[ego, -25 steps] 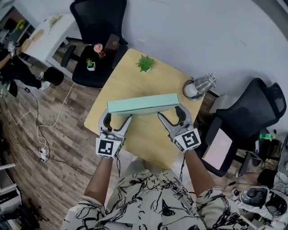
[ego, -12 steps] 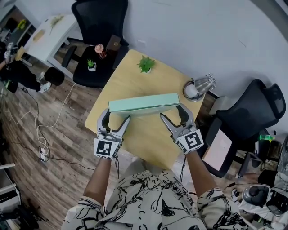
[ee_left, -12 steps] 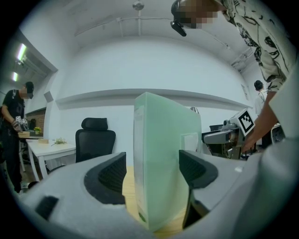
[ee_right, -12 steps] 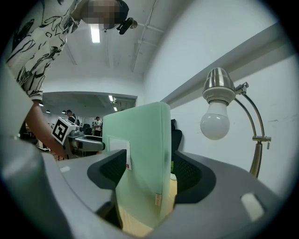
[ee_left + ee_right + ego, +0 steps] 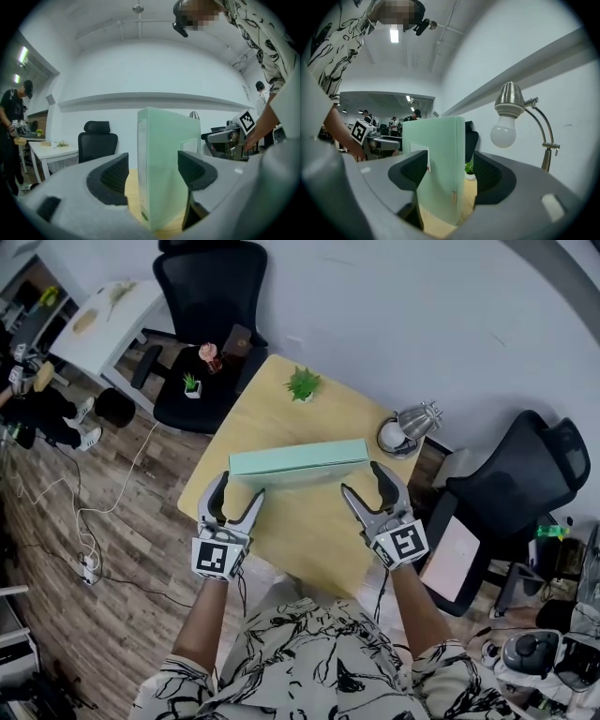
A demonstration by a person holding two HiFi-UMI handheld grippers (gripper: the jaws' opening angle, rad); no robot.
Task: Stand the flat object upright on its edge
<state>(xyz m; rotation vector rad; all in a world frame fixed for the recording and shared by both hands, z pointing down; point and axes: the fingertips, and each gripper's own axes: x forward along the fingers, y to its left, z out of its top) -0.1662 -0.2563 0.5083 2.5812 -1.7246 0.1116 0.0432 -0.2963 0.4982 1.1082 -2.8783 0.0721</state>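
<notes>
The flat object is a mint-green box (image 5: pixel 298 463) that stands upright on its long edge across the wooden table (image 5: pixel 300 531). My left gripper (image 5: pixel 234 493) sits just short of the box's left end, and my right gripper (image 5: pixel 364 480) just short of its right end. In the left gripper view the box (image 5: pixel 161 173) rises ahead between the left gripper (image 5: pixel 151 168) pads, which do not press on it; the jaws are closing slightly. In the right gripper view the box (image 5: pixel 436 173) stands free between the right gripper (image 5: pixel 450 171) pads, which are open.
A small potted plant (image 5: pixel 303 383) stands at the table's far edge and a metal desk lamp (image 5: pixel 408 426) at its far right corner. Black office chairs stand behind (image 5: pixel 202 296) and to the right (image 5: pixel 511 484). A person (image 5: pixel 37 399) is at the far left.
Both grippers have drawn back a little toward me, away from the box's ends. The box stays upright in the same place.
</notes>
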